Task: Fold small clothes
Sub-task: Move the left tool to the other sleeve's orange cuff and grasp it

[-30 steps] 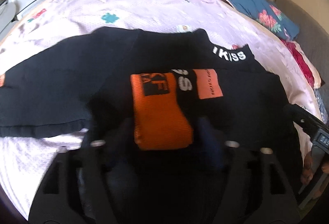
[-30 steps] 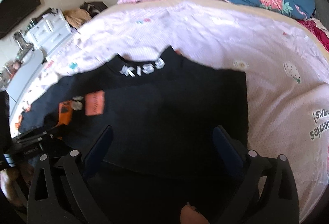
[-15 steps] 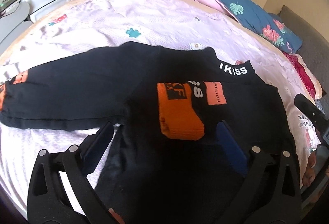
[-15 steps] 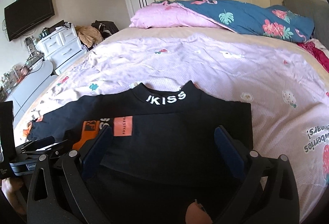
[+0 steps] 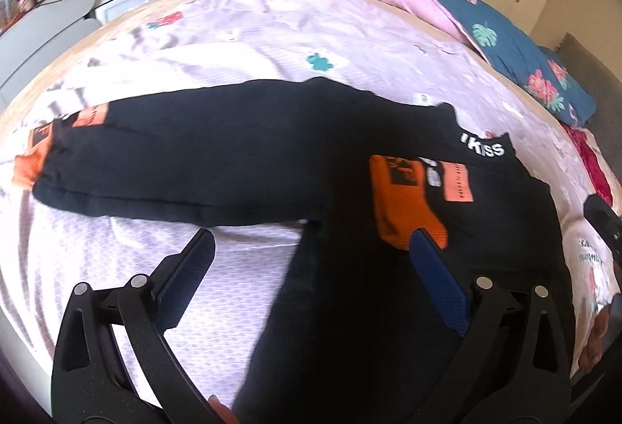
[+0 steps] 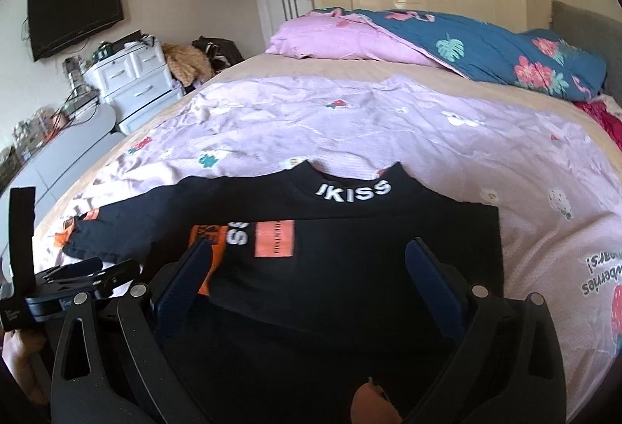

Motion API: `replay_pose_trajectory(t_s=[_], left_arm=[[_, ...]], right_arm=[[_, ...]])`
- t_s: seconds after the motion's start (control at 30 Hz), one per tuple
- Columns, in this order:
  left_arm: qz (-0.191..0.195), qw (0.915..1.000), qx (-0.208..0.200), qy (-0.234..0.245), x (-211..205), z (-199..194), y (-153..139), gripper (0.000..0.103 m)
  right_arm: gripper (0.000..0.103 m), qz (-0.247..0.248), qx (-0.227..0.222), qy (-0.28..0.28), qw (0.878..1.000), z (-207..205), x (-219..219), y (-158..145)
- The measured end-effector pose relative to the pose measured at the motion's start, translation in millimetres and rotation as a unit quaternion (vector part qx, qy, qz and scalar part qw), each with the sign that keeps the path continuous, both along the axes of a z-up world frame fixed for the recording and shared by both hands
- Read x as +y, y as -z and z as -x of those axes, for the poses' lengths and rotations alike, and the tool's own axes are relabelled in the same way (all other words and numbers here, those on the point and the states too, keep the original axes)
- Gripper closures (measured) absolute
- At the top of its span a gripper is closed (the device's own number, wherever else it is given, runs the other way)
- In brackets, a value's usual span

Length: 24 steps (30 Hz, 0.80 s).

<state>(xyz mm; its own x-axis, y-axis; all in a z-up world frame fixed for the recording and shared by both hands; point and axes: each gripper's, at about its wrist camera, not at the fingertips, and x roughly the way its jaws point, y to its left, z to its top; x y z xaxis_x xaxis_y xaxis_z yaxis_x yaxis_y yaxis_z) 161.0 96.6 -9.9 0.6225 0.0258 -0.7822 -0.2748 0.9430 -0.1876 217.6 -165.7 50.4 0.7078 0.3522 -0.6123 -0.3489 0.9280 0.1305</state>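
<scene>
A black sweatshirt with "IKISS" on its collar lies flat on the bed. One sleeve is folded across the chest and ends in an orange cuff. The other sleeve stretches out to the left, and its orange cuff lies on the sheet. My left gripper hovers open over the hem side with nothing between its fingers; the right fingertip is just short of the folded cuff. My right gripper is open above the sweatshirt's body and holds nothing. The left gripper shows at that view's left edge.
A lilac printed sheet covers the bed. A pink pillow and a blue floral quilt lie at the head. White drawers and a grey table stand beyond the left bed edge. A hand grips the handle at the lower left.
The left gripper's jaws opened off the folded sleeve's orange cuff and drew back and left. The right gripper lifted and pulled back, so more of the room shows.
</scene>
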Motion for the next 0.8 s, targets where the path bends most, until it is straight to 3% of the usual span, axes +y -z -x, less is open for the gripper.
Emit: replay_pose_trajectory(t_s=[0.43,0.6,0.8], left_arm=[[0.008,0.9959,-0.009,-0.090,69.8,13.8,-0.2,0.009],[0.014,0.9911,-0.011,-0.132,99.2,20.5,0.1,0.009],[0.035,0.9825,-0.005,-0.183,135.5,32.2,7.7,0.009]], right_arm=[[0.004,0.019,-0.011,-0.026,0.999,15.5,49.1,-4.0],[0.004,0.033,-0.015,-0.033,0.999,14.2,65.1,-6.8],[0.004,0.013,0.006,-0.049,0.999,9.2,90.2,-3.5]])
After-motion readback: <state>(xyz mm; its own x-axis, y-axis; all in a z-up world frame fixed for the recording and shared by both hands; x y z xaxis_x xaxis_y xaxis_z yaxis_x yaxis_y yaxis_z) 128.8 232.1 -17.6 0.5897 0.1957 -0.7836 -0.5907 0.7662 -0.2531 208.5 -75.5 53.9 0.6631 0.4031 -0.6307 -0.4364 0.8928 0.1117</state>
